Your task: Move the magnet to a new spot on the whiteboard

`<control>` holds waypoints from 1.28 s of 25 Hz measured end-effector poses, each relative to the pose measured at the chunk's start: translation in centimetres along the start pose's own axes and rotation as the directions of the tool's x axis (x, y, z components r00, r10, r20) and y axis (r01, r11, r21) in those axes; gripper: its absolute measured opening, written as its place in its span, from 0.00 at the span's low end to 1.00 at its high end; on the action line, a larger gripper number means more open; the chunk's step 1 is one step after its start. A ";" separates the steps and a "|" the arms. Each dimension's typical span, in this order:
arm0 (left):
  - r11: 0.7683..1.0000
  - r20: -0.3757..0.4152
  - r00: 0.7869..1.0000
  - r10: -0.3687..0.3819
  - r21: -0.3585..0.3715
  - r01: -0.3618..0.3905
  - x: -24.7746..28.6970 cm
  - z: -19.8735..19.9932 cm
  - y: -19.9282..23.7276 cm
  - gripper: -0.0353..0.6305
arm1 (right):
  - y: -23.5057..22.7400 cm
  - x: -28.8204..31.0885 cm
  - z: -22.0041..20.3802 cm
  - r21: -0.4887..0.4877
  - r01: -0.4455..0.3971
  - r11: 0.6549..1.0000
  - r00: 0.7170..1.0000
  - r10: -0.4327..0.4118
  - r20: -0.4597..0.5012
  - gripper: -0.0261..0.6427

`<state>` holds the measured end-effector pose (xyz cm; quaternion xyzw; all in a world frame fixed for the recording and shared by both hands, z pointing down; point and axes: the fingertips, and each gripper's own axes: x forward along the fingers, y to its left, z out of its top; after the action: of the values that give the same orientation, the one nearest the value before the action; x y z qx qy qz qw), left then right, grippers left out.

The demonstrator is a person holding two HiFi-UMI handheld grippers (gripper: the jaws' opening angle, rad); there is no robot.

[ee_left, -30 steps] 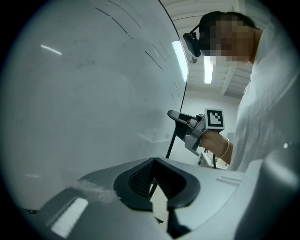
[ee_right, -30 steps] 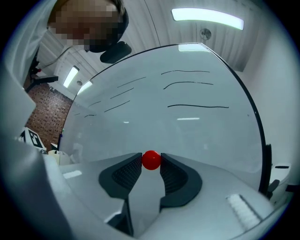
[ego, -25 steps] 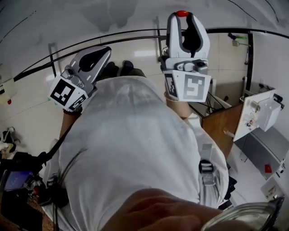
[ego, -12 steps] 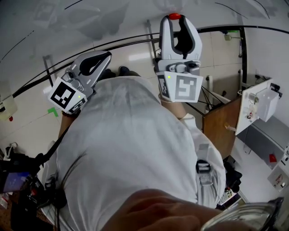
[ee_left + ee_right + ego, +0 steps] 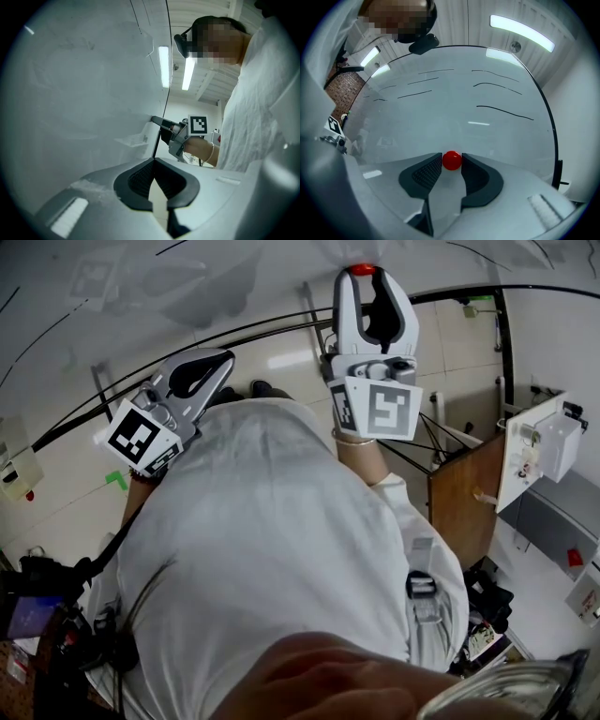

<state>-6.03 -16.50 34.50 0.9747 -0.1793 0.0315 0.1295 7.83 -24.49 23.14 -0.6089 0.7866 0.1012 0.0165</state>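
A small red magnet [image 5: 451, 160] sits against the whiteboard [image 5: 454, 108], pinched between the tips of my right gripper [image 5: 451, 162], which is shut on it. In the head view the magnet [image 5: 363, 269] shows at the top, at the end of the right gripper [image 5: 364, 276], which points up at the board. My left gripper [image 5: 221, 358] is held lower and to the left, near the board, with its jaws closed together and nothing between them. In the left gripper view its jaws [image 5: 153, 160] meet at the tips, and the right gripper [image 5: 169, 131] appears beyond them at the board.
Black marker lines [image 5: 504, 110] cross the board above the magnet. The board's black frame edge [image 5: 553, 136] runs down at the right. A brown wooden panel [image 5: 461, 504] and a white box [image 5: 548, 448] stand to the right of the person. Green tape [image 5: 117, 480] marks the floor.
My right gripper has drifted a little to the left along the board with the magnet still in it. The left gripper has hardly moved.
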 end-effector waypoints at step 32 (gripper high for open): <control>0.934 0.049 0.950 0.310 -0.205 -0.294 -4.8 -2.9 -7.8 0.05 | 1.3 -14.8 1.1 0.167 -0.215 0.962 0.977 0.212 0.037 0.20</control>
<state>-7.78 -7.10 34.87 0.9186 -0.3342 -0.0060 0.2107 10.29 -9.88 24.46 -0.5159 0.8532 0.0405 0.0646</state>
